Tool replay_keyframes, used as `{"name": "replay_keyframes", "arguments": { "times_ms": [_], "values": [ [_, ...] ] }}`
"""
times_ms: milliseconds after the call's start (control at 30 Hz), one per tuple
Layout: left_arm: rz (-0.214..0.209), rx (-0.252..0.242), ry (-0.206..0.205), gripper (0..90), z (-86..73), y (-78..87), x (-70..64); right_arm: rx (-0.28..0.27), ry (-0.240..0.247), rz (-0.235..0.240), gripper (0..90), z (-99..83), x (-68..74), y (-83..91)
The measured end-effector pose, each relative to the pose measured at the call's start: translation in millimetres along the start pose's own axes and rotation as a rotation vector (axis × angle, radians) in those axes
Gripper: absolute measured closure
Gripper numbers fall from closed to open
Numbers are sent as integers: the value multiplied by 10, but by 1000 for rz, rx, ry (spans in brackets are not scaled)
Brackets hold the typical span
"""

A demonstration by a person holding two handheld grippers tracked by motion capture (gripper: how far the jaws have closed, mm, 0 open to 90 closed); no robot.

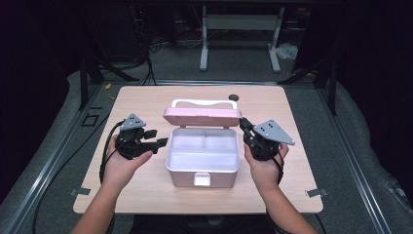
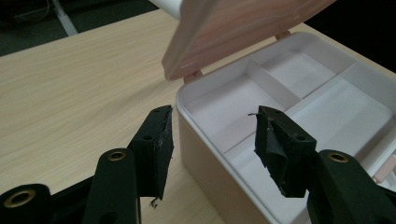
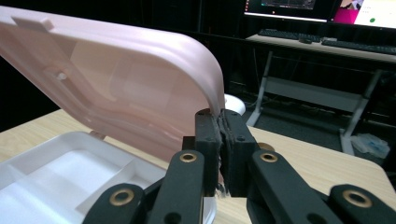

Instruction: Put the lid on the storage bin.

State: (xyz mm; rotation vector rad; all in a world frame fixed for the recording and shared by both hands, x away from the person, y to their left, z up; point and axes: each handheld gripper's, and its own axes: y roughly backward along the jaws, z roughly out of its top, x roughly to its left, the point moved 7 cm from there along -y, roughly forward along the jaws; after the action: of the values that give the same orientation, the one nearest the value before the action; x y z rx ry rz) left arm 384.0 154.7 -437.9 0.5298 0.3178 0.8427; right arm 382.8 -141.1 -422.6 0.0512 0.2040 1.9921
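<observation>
At the middle of the pale wooden tabletop (image 1: 146, 102), toward its near edge, stands the pink plastic storage box (image 1: 202, 168) with white divided compartments, its front latch facing me. Its pink hinged lid (image 1: 202, 116), carrying a white handle (image 1: 204, 103) on top, stands raised over the back wall of the box. I have my right gripper (image 3: 219, 128) pinched closed on the lid's right edge, evidently to keep the lid from dropping while the interior is exposed. My left gripper (image 2: 212, 140) is spread wide and holds nothing; in the left gripper view its jaws straddle the box's left wall, one outside over the tabletop, one over a compartment, apparently ready to brace the box. A small dark round object (image 1: 234, 97) lies near the tabletop's far edge, well apart from the box. The compartments look empty.
</observation>
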Motion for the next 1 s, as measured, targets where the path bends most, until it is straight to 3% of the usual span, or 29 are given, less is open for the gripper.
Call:
{"name": "replay_keyframes", "arguments": {
  "times_ms": [367,567,667,800,1000],
  "values": [
    [3,-50,-13,499,230,137,8,-2,-21,47,812,-178,92,204],
    [7,-42,-24,535,332,158,7,0,-23,60,783,-207,109,236],
    [1,-39,-45,553,339,200,-17,1,-28,64,767,-198,91,204],
    [-13,-44,-43,603,309,241,-27,-14,-38,65,768,-150,61,180],
    [8,-92,-40,694,362,352,1,-23,-40,66,769,-103,51,209]
  ]
}}
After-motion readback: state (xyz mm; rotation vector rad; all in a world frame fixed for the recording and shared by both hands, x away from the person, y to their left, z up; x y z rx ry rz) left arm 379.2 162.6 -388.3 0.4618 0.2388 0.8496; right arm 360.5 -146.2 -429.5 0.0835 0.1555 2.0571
